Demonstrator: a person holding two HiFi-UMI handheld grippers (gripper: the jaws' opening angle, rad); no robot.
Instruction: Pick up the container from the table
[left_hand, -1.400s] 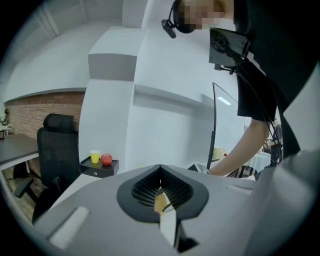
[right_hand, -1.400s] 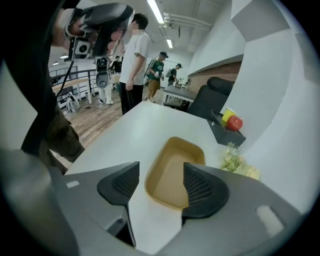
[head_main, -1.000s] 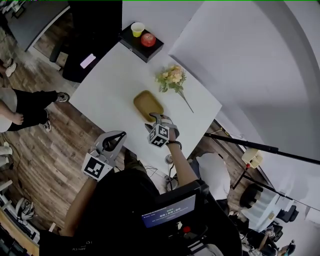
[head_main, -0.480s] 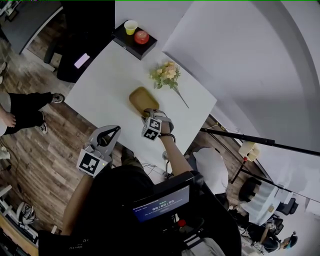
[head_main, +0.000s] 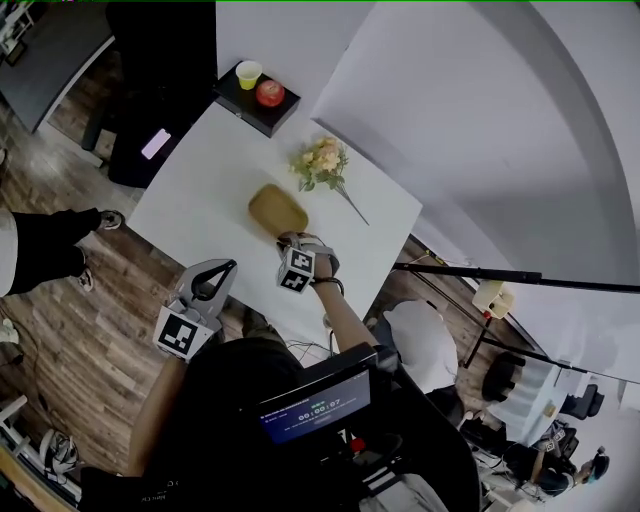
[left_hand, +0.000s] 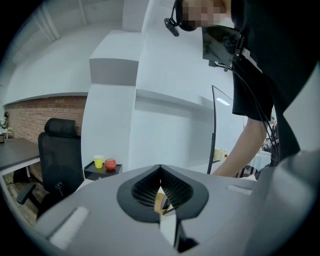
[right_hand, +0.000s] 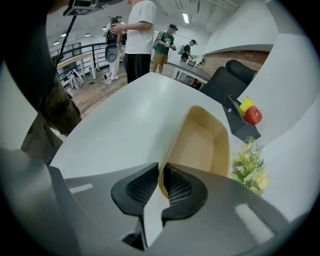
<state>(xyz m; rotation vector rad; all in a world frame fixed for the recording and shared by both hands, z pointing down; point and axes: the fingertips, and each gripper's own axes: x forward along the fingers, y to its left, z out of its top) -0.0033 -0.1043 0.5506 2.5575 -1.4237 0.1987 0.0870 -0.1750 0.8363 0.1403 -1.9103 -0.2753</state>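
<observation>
Wood-plank floor (head_main: 80, 320) surrounds a white table (head_main: 200, 190), and the tan, shallow container (head_main: 277, 210) lies on the table directly in front of the right gripper (head_main: 289, 241), its near end right at that gripper's tips and the rest of it stretching away from them. From the head view the right gripper points steeply down at the container's near edge. In the right gripper view the jaws are closing and stand almost together, and the thin near wall of the container (right_hand: 200, 142) rises between the ribbed pads (right_hand: 178, 187), which pinch it; the container's open hollow runs forward from the jaws, with its base on the table (right_hand: 125, 115). Beyond the container and to the right of this gripper's line lies a bunch of pale flowers (right_hand: 250, 167), and farther off in the same direction a black box (head_main: 240, 98) carries a yellow cup (head_main: 248, 72) and a red apple (head_main: 269, 92). The left gripper (head_main: 222, 270) hangs off the table's near edge over the floor, well apart from the container, which is ahead of it and to its right. Its jaws meet at the tips with nothing between them in the left gripper view (left_hand: 160, 186), where only a sliver of the container shows through the slit below the tips. A black office chair (left_hand: 60, 150) stands ahead and to the left of that gripper. People (right_hand: 137, 35) stand far past the table's other end.
</observation>
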